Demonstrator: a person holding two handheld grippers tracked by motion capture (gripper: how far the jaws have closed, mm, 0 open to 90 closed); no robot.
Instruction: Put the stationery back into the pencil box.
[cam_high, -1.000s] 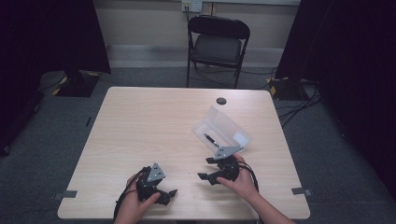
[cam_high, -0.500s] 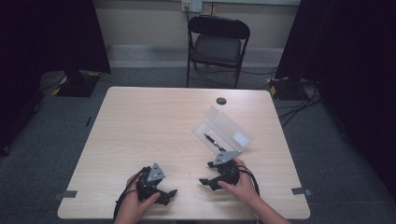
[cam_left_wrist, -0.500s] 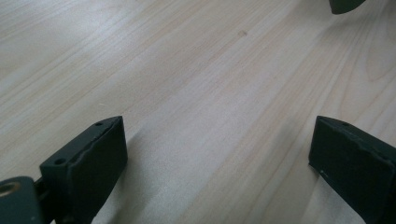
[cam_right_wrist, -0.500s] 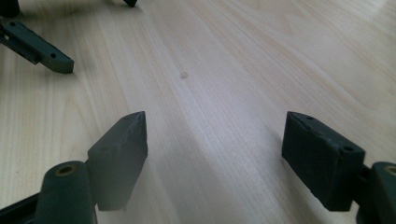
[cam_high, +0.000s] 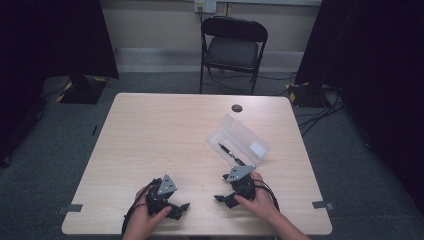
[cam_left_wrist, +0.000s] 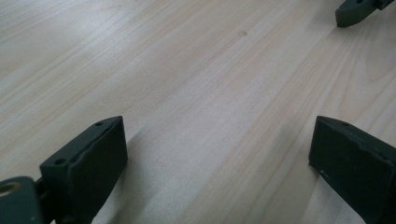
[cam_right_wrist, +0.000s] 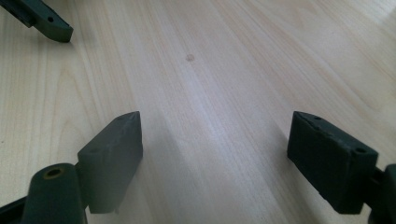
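It looked like a lab or recording studio rather than a home; a lone light-wood table (cam_high: 165, 130) stood on grey carpet (cam_high: 350, 165), with black curtains (cam_high: 50, 35) hanging at both sides; a black folding chair (cam_high: 234, 47) waited at the far edge, under a wall socket (cam_high: 205, 5); cables (cam_high: 320, 107) trailed across the floor on the right, and stand feet marked with yellow-black tape (cam_high: 295, 92) sat nearby; strips of tape (cam_high: 320, 204) fixed the table's position on the carpet.
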